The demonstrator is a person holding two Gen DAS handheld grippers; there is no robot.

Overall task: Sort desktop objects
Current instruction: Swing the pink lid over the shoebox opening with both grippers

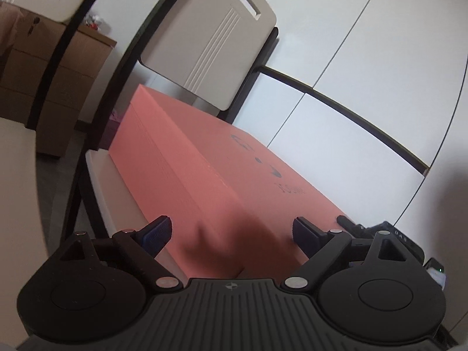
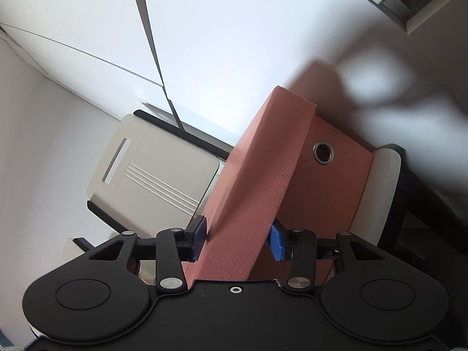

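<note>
A large salmon-pink box (image 1: 204, 163) with dark print on its lid lies on the cream seat (image 1: 108, 181) of a chair. My left gripper (image 1: 232, 234) is open, its fingers spread on either side of the box's near corner without touching it. In the right wrist view my right gripper (image 2: 238, 241) is shut on the ribbed pink lid edge (image 2: 257, 193) of the same box; the blue pads press both sides of it. The box body (image 2: 330, 193) with a metal-ringed hole (image 2: 323, 152) shows beside the lid.
A cream chair back (image 1: 210, 38) with a slot stands behind the box and also shows in the right wrist view (image 2: 152, 172). White wall panels (image 1: 365, 87) lie beyond. Brown cardboard boxes (image 1: 44, 82) stand at the left. The other gripper's black body (image 1: 389, 239) sits at the right.
</note>
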